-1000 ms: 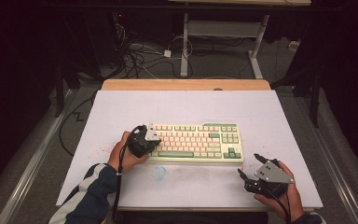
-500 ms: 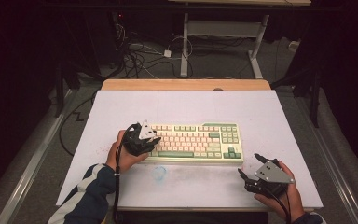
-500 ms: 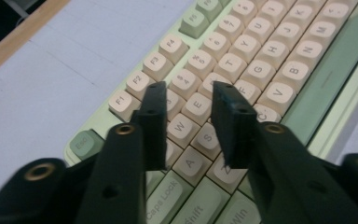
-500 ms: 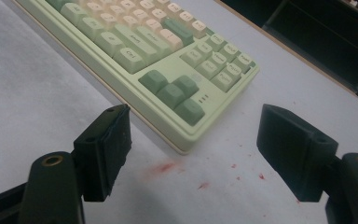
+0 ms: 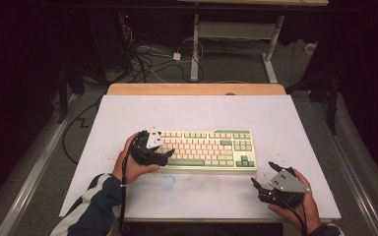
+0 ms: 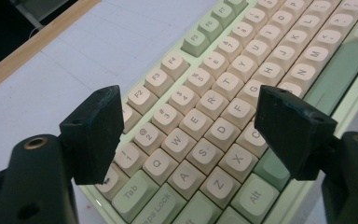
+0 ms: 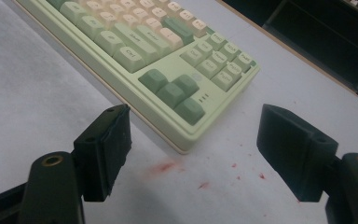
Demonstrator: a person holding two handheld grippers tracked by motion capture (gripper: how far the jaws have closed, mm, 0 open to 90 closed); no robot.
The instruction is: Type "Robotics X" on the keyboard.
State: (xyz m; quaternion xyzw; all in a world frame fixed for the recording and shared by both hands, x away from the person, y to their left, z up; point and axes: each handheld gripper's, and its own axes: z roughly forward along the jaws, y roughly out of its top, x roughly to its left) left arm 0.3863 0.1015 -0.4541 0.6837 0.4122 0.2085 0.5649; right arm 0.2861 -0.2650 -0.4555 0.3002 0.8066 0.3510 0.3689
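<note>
Left gripper [image 6: 189,126] jaws just opened—blocky, matte black—over glossy keyboard [image 6: 242,84] keys.

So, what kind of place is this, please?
Probably a lab or workshop set up for recording. A white table holds one keyboard, loose cables lie on the grey floor, and another desk frame stands behind.

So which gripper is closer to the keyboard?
The left. The left gripper hangs right over the keyboard's left-end keys, jaws open with nothing between them. The right gripper sits off its near right corner, over the bare table.
</note>
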